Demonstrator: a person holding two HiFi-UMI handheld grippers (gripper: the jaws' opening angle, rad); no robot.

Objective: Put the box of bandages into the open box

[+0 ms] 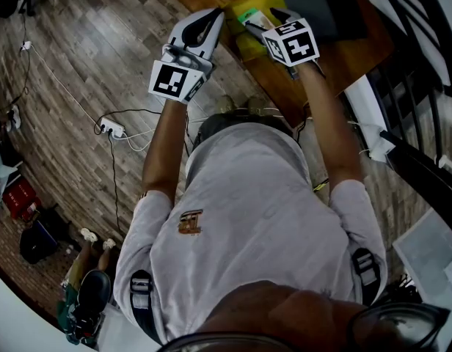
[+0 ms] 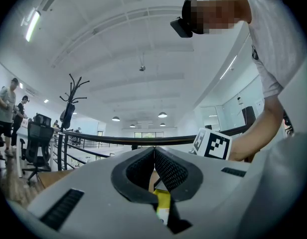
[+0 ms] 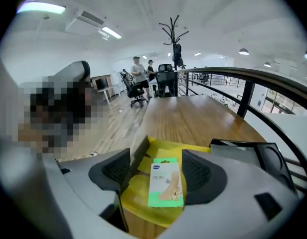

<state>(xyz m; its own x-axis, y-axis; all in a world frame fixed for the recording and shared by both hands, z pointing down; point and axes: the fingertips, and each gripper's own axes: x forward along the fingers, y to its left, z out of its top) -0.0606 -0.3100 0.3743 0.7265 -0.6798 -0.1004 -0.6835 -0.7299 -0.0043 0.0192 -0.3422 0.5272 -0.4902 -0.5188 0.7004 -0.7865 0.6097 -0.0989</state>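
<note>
The green-and-white box of bandages [image 3: 166, 182] lies flat in the open yellow box [image 3: 138, 193], which sits near the wooden table's front edge [image 1: 244, 44]. My right gripper [image 3: 156, 156] is open, its two dark pads standing either side of the bandage box with a gap on the left side. In the head view the right gripper [image 1: 266, 22] hovers over the yellow box. My left gripper [image 1: 217, 13] is shut with nothing between its pads, held just left of the box and tilted up towards the ceiling [image 2: 154, 149].
A black flat case [image 3: 248, 151] lies on the wooden table [image 1: 343, 57] right of the yellow box. A dark railing [image 1: 424, 42] runs beyond the table. Cables and a power strip [image 1: 112, 129] lie on the floor to the left.
</note>
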